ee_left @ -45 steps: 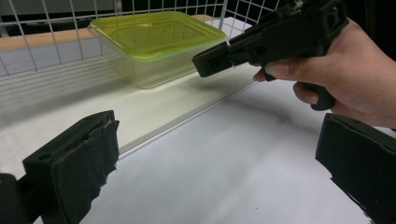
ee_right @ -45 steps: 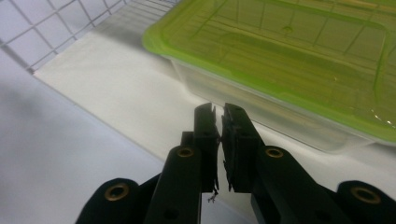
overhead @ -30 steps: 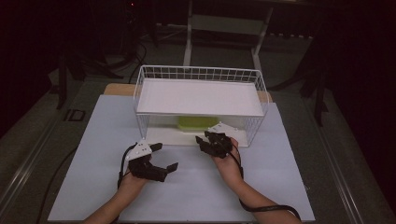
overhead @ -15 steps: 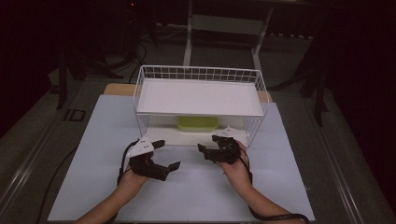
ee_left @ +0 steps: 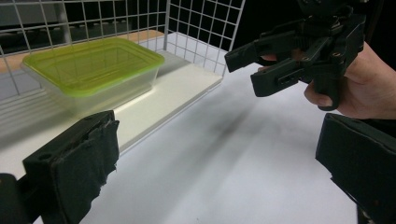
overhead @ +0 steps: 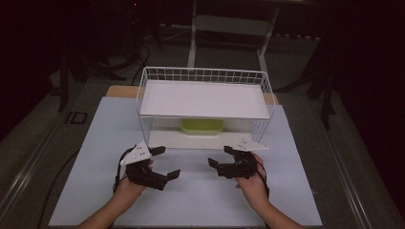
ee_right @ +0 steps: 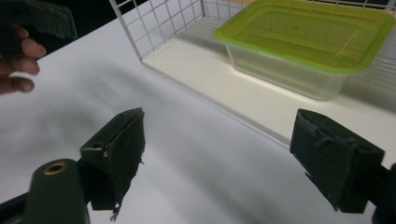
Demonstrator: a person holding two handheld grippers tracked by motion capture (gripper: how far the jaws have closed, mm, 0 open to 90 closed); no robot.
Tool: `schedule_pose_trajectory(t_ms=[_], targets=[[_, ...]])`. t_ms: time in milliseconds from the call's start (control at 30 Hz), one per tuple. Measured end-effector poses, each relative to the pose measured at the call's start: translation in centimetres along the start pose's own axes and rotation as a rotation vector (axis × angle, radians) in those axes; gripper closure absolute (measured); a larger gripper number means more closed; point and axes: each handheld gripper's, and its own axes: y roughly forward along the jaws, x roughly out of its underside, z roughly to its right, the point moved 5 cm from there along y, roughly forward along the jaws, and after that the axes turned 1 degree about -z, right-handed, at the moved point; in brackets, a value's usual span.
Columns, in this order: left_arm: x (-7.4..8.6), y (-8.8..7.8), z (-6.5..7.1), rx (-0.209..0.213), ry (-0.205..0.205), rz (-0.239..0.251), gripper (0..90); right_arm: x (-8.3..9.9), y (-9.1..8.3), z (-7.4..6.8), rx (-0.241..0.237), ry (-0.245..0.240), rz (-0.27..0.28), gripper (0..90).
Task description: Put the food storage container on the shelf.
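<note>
A clear plastic container with a lime-green lid (overhead: 202, 126) (ee_left: 93, 70) (ee_right: 303, 42) rests on the lower shelf of a white wire rack (overhead: 205, 98). My left gripper (overhead: 167, 162) (ee_left: 215, 163) hovers over the white mat in front of the rack's left half, open and holding nothing. In front of the rack's right half, my right gripper (overhead: 220, 158) (ee_right: 229, 154) (ee_left: 246, 71) faces the left one. Its jaws have just been opening and stand wide apart with nothing between them. Both grippers are a short way from the container and touch nothing.
The rack stands on a white mat (overhead: 95, 157) that covers the table. Its upper shelf (overhead: 205, 98) is a bare white board with a wire rim. The lower shelf's front edge (ee_right: 210, 98) is open. Dark floor and stand legs lie beyond.
My right gripper has drawn back from the rack's front toward the person and its jaws have spread wider. The left gripper has barely shifted.
</note>
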Motion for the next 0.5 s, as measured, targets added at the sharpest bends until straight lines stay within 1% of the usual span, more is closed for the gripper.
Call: schedule_pose_trajectory(t_ms=[33,67,133,200,267,333,500], targets=[[0.1,-0.2,0.0,0.001,-0.003,0.002,0.0,0.3,-0.4,0.1,0.015,-0.012,-0.001,18.6],[0.1,-0.4,0.1,-0.003,-0.003,0.001,0.0,0.5,-0.6,0.0,0.007,-0.010,-0.005,18.5],[0.3,-0.7,0.1,0.001,-0.008,0.004,0.0,0.9,-0.9,0.1,0.016,-0.018,0.001,18.5],[0.4,-0.9,0.2,-0.003,-0.008,0.002,0.0,1.0,-1.1,0.0,0.014,-0.022,-0.002,18.5],[0.6,-1.1,0.3,-0.002,-0.011,0.003,0.0,1.3,-1.7,0.0,0.015,-0.031,0.001,18.5],[0.8,-1.2,0.4,-0.003,-0.013,-0.005,0.0,1.4,-2.1,0.0,0.024,-0.041,0.007,18.5],[1.4,-1.5,0.7,0.000,-0.014,-0.012,0.0,1.5,-3.4,-0.1,0.025,-0.047,0.017,18.5]])
